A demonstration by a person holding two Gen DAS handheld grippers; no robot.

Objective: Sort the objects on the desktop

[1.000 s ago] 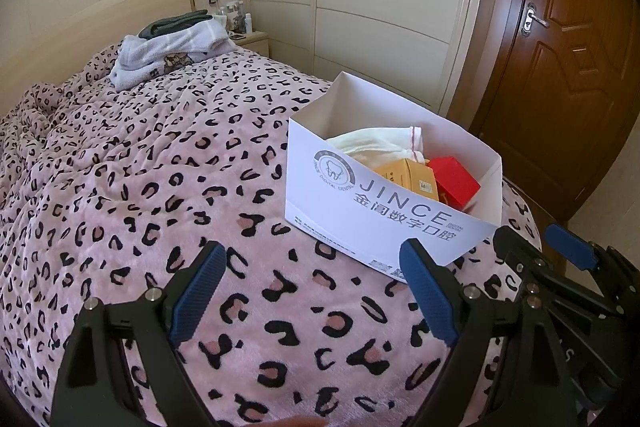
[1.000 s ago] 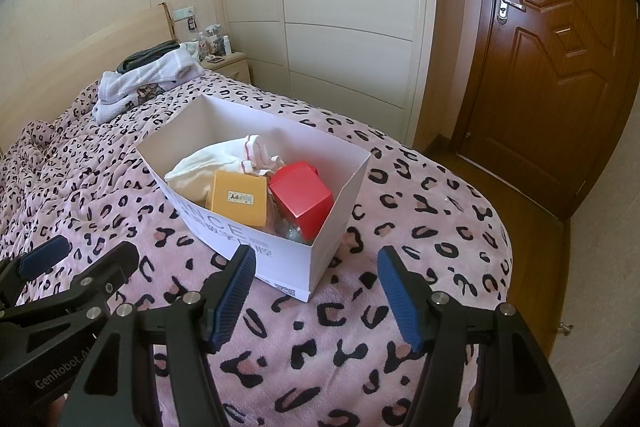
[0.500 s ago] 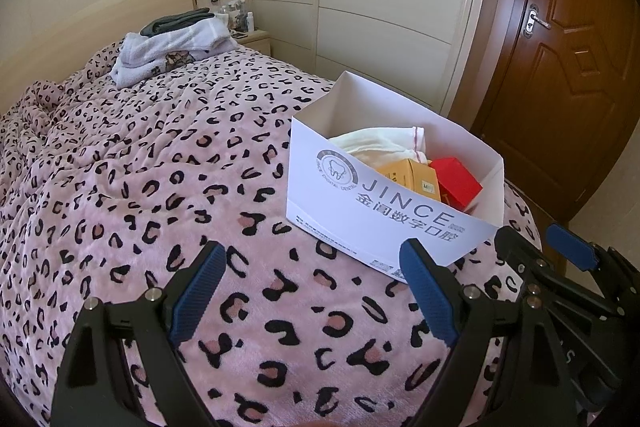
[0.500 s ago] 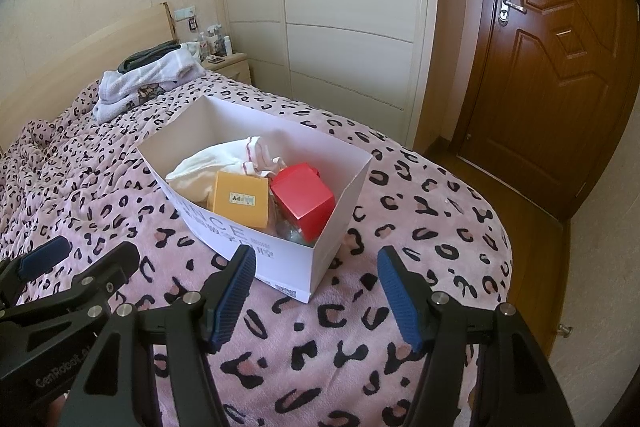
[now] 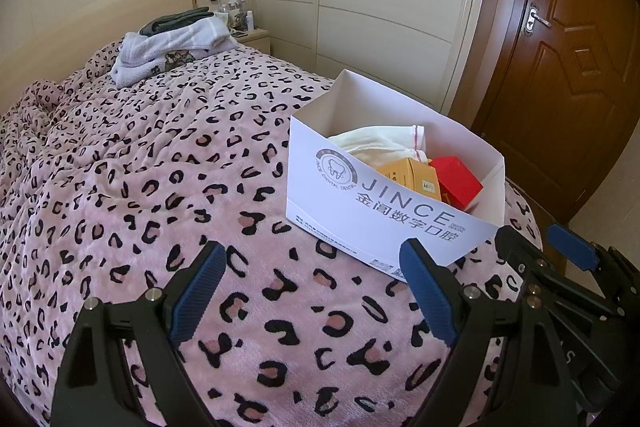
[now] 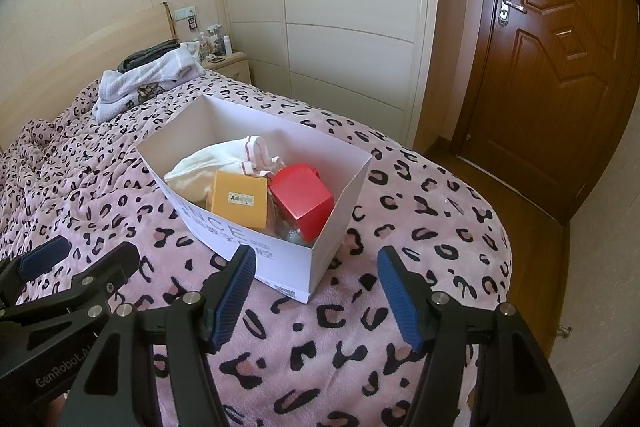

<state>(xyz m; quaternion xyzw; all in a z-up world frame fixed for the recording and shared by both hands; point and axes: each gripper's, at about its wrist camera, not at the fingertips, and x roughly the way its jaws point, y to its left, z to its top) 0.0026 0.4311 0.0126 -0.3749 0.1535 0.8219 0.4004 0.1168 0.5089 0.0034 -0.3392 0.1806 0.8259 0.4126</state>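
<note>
A white paper box (image 5: 384, 211) printed JINCE stands on the leopard-print blanket; it also shows in the right wrist view (image 6: 332, 227). Inside lie a cream cloth bag (image 6: 216, 163), an orange carton (image 6: 240, 199), a red carton (image 6: 302, 201) and something clear underneath. My left gripper (image 5: 312, 291) is open and empty, just short of the box's left front. My right gripper (image 6: 316, 291) is open and empty, just short of the box's near corner. Each gripper shows at the edge of the other's view.
The pink leopard blanket (image 5: 120, 179) covers the bed. Folded towels and dark clothes (image 5: 172, 43) lie near the headboard. A nightstand with bottles (image 6: 220, 55) stands beyond. A cream wardrobe (image 6: 344, 11) and a brown door (image 6: 560, 67) are behind; the bed edge drops to wood floor on the right.
Both views shift slightly, as if both grippers drew back and rose a little. The box and its contents have not moved. Both grippers stay open.
</note>
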